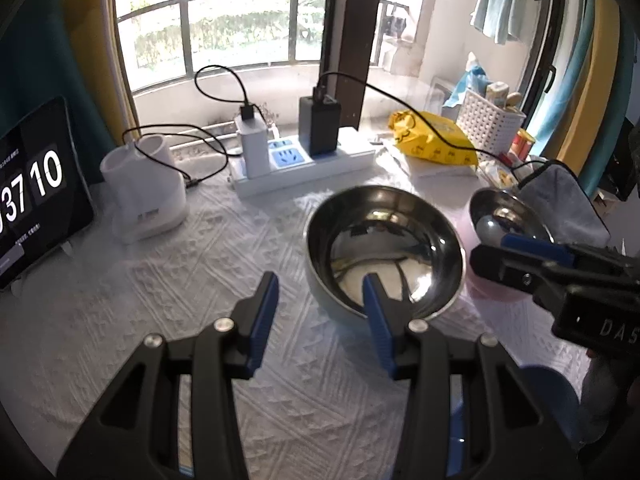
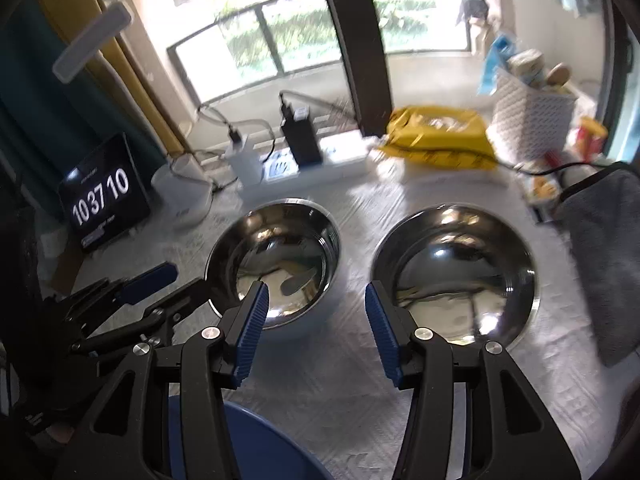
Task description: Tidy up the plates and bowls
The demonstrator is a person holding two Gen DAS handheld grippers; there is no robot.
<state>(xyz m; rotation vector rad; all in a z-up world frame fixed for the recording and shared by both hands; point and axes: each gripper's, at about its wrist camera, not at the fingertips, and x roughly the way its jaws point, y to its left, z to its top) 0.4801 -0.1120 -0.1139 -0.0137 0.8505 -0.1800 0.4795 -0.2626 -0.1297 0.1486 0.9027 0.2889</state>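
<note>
Two steel bowls stand side by side on the white tablecloth. The left bowl (image 1: pixel 384 252) (image 2: pixel 276 256) has a pale blue outside; the right bowl (image 1: pixel 508 212) (image 2: pixel 456 272) looks pink outside. My left gripper (image 1: pixel 321 278) (image 2: pixel 191 276) is open at the left bowl's near-left rim, one pad showing over its inside, and grips nothing. My right gripper (image 2: pixel 315 286) (image 1: pixel 488 250) is open above the cloth between the bowls, close to the right bowl's near rim, holding nothing. A blue plate (image 2: pixel 264 440) (image 1: pixel 548 392) lies under the grippers at the near edge.
A tablet clock (image 1: pixel 40 200) and a white mug-like device (image 1: pixel 144 188) stand at the left. A power strip with chargers and cables (image 1: pixel 304 160) lies behind the bowls. A yellow pack (image 1: pixel 436 136), a white basket (image 1: pixel 488 116) and a grey cloth (image 2: pixel 600 260) crowd the right.
</note>
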